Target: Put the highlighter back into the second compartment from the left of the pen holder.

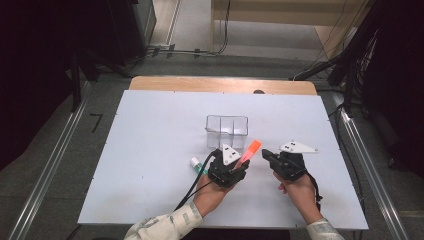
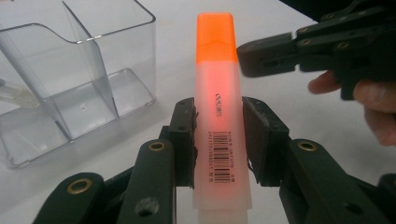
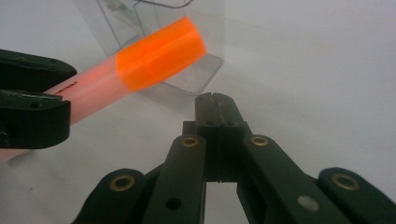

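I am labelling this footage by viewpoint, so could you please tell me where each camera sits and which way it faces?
High view: above the person's side, looking forward and down on the white table; forearms, hands and both claws enter from below.
Left gripper view: rides the left claw, looking along its jaws clamping the orange highlighter, clear organizer beyond.
Right gripper view: rides the right claw, jaws shut and empty, facing the highlighter's cap.
All three share the highlighter and organizer.

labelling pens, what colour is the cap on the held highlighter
Bright orange cap, clearest in the left gripper view.
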